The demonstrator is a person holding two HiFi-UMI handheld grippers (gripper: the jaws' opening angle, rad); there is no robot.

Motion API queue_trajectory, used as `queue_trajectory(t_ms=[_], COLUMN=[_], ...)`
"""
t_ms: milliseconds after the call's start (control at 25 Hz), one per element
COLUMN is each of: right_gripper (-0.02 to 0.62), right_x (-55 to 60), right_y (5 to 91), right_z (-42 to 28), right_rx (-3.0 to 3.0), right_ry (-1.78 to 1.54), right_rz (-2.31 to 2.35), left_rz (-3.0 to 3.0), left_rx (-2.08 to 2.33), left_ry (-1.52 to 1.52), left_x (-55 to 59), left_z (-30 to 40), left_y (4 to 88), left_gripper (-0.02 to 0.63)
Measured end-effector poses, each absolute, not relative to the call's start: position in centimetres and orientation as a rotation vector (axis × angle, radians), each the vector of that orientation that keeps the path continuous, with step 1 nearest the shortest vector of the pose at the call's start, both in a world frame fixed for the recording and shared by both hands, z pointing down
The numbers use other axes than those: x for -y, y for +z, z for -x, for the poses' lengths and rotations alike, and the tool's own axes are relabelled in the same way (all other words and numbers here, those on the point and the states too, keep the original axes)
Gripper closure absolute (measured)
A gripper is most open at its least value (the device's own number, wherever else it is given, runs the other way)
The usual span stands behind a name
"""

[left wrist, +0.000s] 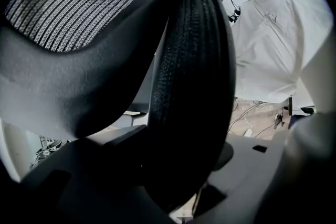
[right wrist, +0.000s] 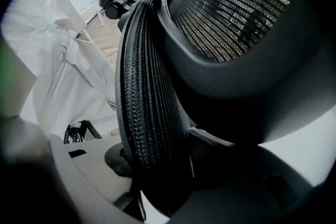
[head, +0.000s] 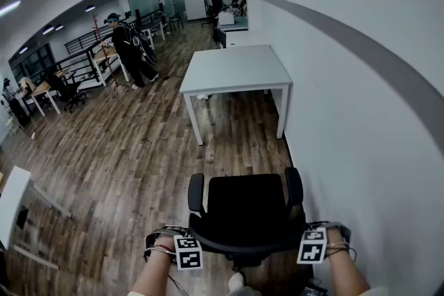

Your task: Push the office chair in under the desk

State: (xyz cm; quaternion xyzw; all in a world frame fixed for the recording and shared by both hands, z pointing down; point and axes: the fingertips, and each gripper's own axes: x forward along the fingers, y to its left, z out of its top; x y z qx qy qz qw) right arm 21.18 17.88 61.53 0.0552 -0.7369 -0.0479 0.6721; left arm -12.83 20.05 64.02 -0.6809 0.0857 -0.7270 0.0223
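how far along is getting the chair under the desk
Done: the left gripper and right gripper each clamp the top edge of the backrest of the office chair, one at each side. In hand: the chair faces the desk, roughly lined up with its opening. Left: bare floor lies between seat and desk, so nearly all of the push remains.

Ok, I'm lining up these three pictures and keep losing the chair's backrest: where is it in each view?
Head view: the backrest is the dark arc at bottom centre.
Left gripper view: thick dark band, top to bottom through the centre.
Right gripper view: same band, just left of centre.
Shared landmark: the person's white garment, right of the band in the left gripper view, left of it in the right gripper view.
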Motion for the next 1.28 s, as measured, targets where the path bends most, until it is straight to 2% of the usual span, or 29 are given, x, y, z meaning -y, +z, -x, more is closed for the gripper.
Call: queue_trajectory(t_ms=[520, 1280], right_gripper=[0.373, 0.373], right_x=[-9.6, -1.0], right_y=[62.6, 63.4], right_z=[-23.7, -22.2], right_rx=[1.609, 1.644], right_ry=[-0.108, -0.068], right_rz=[-0.114, -0.158], left_rz=[2.124, 2.111], left_rx=[-0.303, -0.257], left_ry=[-2.261, -2.238], left_x=[-12.7, -2.9], left_z=[11.8, 13.2], left_y=[64.9, 65.0], left_gripper=[0.368, 0.368])
